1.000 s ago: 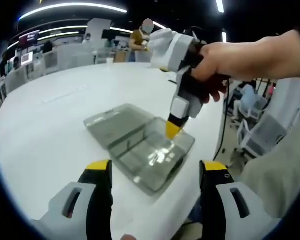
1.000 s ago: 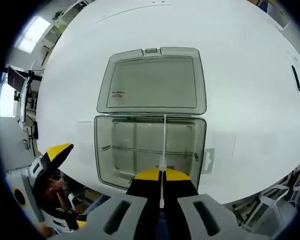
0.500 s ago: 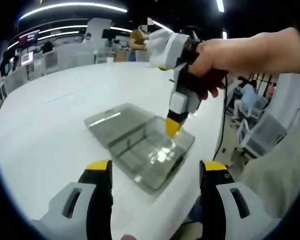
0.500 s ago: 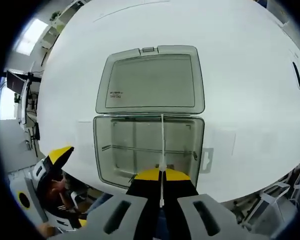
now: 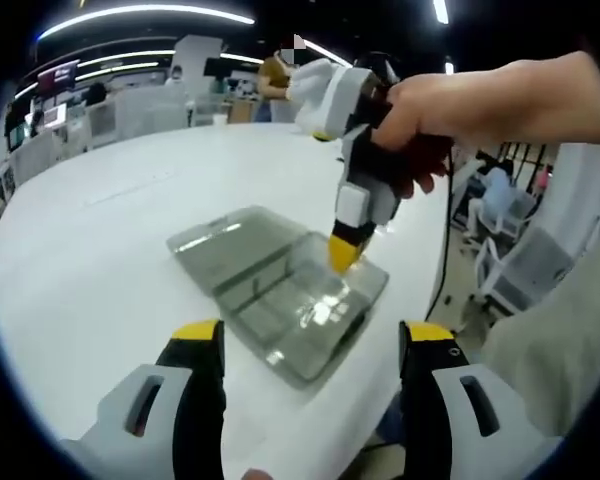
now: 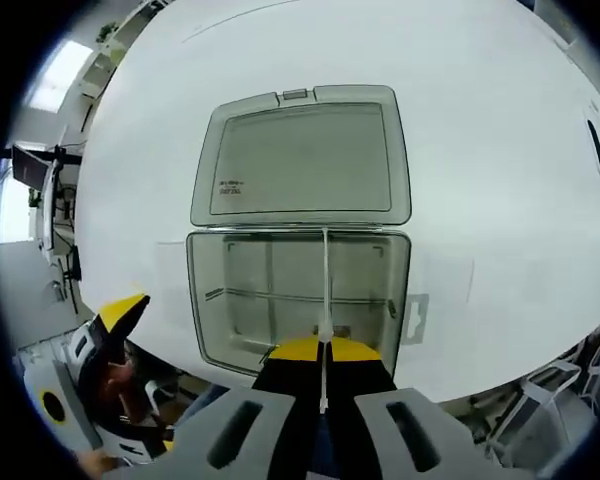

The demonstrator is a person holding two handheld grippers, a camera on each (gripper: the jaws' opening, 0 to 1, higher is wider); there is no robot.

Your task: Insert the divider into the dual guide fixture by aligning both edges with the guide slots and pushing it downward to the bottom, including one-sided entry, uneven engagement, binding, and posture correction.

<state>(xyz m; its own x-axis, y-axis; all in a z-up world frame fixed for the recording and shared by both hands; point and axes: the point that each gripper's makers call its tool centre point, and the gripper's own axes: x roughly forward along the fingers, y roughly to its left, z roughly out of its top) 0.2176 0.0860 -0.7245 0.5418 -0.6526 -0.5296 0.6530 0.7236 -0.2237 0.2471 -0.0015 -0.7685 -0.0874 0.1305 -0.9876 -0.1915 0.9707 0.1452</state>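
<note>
A clear plastic box (image 6: pixel 230 300) lies open on the white table (image 6: pixel 500 120), its lid (image 6: pixel 302 155) folded flat beyond it. Thin partitions (image 6: pixel 280 297) cross the inside of the box. My right gripper (image 6: pixel 323 352) is shut on a thin clear divider (image 6: pixel 326 280), seen edge-on, which runs from the yellow tips to the box's hinge wall. How deep it sits, I cannot tell. In the left gripper view a hand holds the right gripper (image 5: pixel 344 250) nose-down over the box (image 5: pixel 280 290). My left gripper (image 5: pixel 313 335) hovers open in front of the box, holding nothing.
The table's edge runs close behind the box, with office chairs (image 5: pixel 495 260) beyond it. A latch tab (image 6: pixel 416 318) sticks out of the box's right side. A dark slot (image 6: pixel 592 155) lies on the table far right. The left gripper (image 6: pixel 115 315) waits beside the box.
The right gripper and its hand have drifted slightly up and left over the box. The divider stays in its grip; the left gripper has held still.
</note>
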